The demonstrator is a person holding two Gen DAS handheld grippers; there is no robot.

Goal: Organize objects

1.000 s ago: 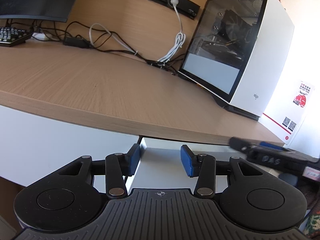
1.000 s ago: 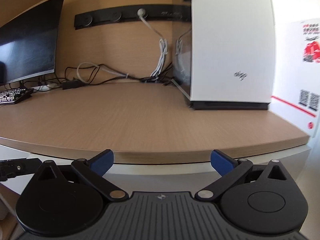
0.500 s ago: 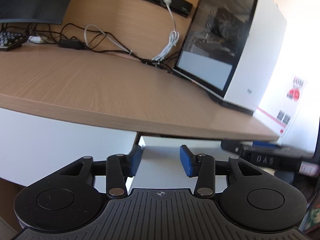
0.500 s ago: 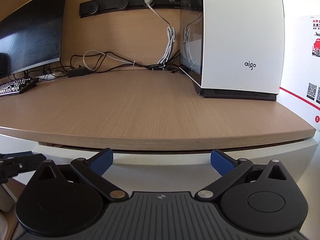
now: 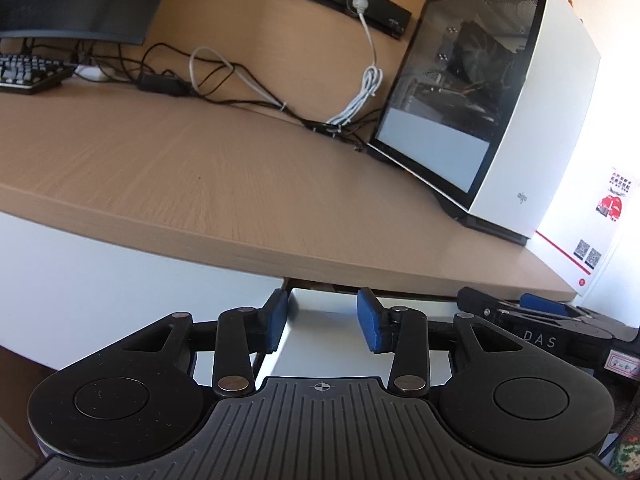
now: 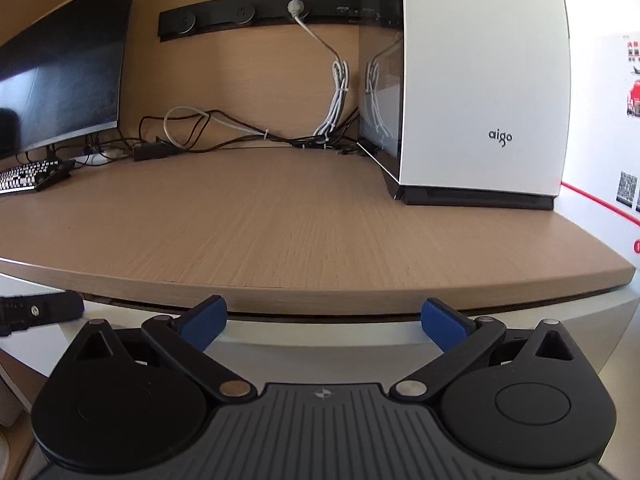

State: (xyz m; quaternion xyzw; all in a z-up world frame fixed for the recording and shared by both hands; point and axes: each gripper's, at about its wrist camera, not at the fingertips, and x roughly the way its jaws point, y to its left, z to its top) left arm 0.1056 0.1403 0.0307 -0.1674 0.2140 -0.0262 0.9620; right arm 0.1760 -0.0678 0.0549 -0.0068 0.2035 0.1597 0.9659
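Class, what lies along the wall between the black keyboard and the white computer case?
Tangled black and white cables, clearest in the right wrist view.

"aigo" on white computer case (image 6: 480, 80), "DAS" on right claw (image 5: 540, 336)

Black ribbed gripper (image 5: 322, 322) bodies, round hubs, blue-padded jaws, silver pivot screws

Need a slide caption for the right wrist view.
Right gripper open and empty at the wooden desk edge, facing a white PC case, tangled cables, monitor and keyboard.
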